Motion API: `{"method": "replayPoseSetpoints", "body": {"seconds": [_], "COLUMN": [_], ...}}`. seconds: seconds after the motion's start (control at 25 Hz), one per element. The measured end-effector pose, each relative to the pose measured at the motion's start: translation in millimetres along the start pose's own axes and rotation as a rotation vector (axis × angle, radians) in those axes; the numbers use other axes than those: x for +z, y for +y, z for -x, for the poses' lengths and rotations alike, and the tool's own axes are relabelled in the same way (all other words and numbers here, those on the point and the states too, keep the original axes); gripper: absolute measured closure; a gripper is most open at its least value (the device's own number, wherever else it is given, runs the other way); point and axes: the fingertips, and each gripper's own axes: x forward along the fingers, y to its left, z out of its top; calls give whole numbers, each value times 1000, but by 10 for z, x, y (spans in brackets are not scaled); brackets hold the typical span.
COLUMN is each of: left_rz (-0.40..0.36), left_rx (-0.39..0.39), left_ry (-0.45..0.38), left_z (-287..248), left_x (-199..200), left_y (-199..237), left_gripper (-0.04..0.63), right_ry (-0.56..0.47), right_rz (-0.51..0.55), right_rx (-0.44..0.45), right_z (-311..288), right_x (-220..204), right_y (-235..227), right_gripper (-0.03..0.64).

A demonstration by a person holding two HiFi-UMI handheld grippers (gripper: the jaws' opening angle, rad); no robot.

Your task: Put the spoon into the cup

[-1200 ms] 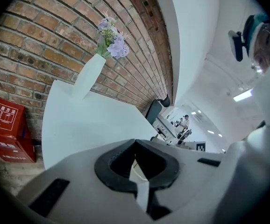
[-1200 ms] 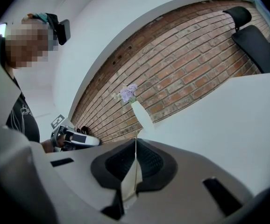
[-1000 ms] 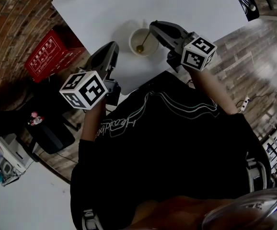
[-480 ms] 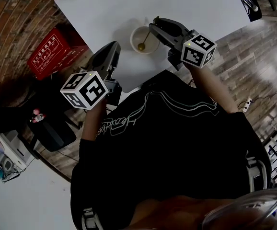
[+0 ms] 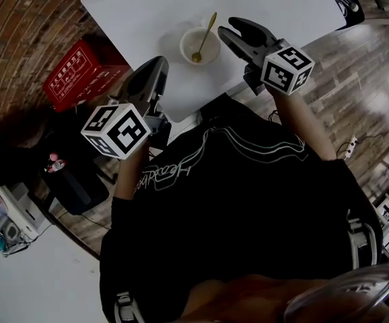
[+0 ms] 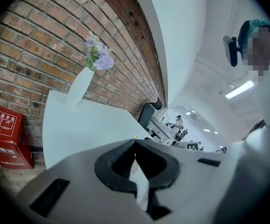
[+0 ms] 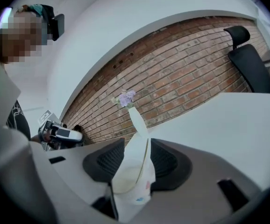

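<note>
Spoon let go
The right tool (image 5: 233, 27) has backed off the cup (image 5: 183, 46), its empty jaws opening (spoon (image 5: 205, 38) now leaning inside).

On the table (image 5: 147, 12) I count one cup (image 5: 189, 44), one spoon (image 5: 206, 36) and one vase (image 6: 80, 85). Beside the table I see one red crate (image 5: 77, 73).

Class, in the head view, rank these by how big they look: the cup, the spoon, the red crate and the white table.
Largest to smallest:
white table
red crate
cup
spoon
The spoon is about as long as the cup is wide, but far thinner.
</note>
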Motion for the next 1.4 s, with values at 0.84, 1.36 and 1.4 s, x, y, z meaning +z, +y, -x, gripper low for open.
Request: {"method": "replayPoseSetpoints", "body": {"seconds": [0.84, 1.36, 1.4], "left_rz": [-165, -208, -209], "left_rx": [-145, -204, -206], "left_ry": [-127, -156, -157], "left_z": [922, 1143, 1148], "left_x": [-65, -174, -179], "left_y": [-1073, -1343, -1355], "left_gripper": [592, 591, 592], "right_ry": [-100, -130, -131], "right_rz": [204, 152, 147], "right_rx": [293, 269, 267], "right_z": [897, 1117, 1129], "right_x": [429, 350, 346], "right_y": [2037, 2203, 2200], "right_gripper": [620, 620, 620]}}
